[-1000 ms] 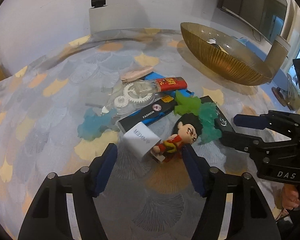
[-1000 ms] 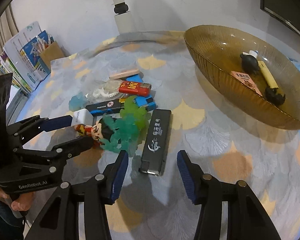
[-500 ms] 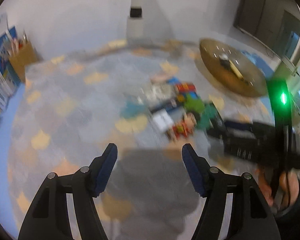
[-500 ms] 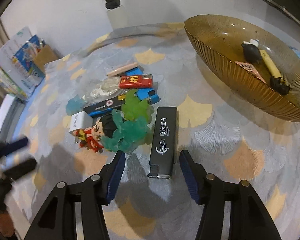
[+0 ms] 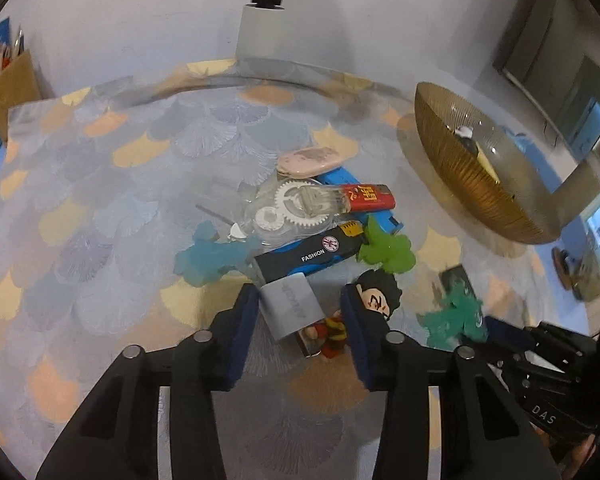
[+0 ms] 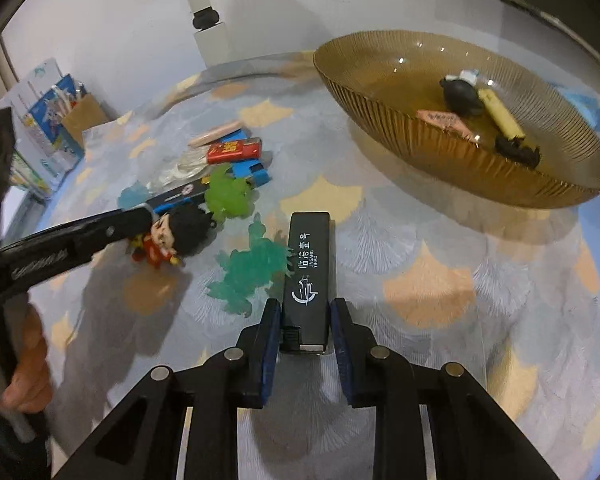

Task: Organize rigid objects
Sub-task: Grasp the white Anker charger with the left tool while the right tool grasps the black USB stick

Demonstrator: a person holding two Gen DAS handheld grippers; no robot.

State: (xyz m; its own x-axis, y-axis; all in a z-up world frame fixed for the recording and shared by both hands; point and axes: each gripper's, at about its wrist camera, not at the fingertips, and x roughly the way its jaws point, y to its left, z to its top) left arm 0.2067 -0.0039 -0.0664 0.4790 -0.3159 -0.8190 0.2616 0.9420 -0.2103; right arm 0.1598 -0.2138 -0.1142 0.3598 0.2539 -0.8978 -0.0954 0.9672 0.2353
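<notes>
Three items are already lying in the amber bowl (image 6: 452, 148) at upper right while the right tool (image 6: 305, 330) is clamping the black lighter (image 6: 309, 276) at frame centre and the left tool (image 5: 296, 322) is closing around the white charger (image 5: 290, 310), leaving most of the pile on the table (image 6: 440, 288).

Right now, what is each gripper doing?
Left gripper: closing, white charger and doll between its fingers.
Right gripper: shut on black lighter.

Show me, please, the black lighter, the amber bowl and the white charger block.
black lighter (image 6: 310, 276), right wrist view, printed top face
amber bowl (image 6: 432, 136), right wrist view, ribbed near wall
white charger block (image 5: 294, 306), left wrist view, top face
</notes>
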